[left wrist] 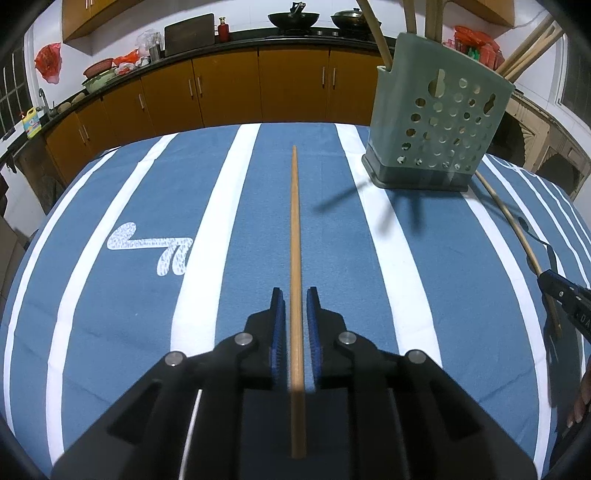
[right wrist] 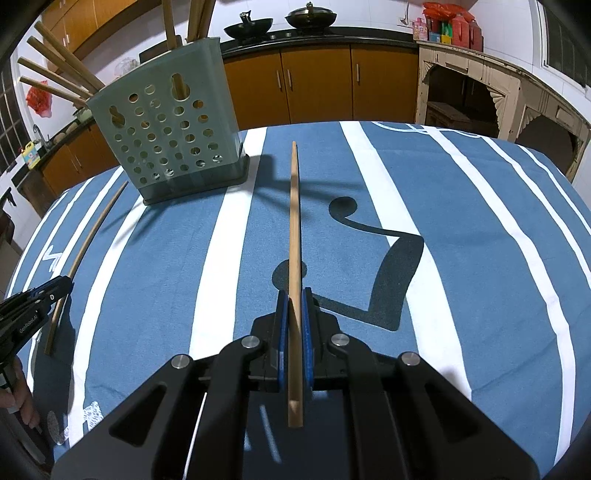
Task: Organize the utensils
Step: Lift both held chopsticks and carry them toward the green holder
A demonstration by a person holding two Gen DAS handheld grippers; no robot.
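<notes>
On striped cloth: left gripper (left wrist: 295, 295), parted, straddles chopstick (left wrist: 294, 229) lengthwise; right gripper (right wrist: 294, 295) clamps second chopstick (right wrist: 293, 221); holder (right wrist: 170, 133) forward-left.

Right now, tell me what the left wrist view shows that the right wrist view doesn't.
Only the left wrist view: the left gripper with jaws apart, a gap either side of its chopstick, and a red bottle on the counter. Only the right wrist view: the right gripper with jaws shut on a second chopstick. Both: the green holder with chopsticks in it, the striped cloth, two woks.
</notes>
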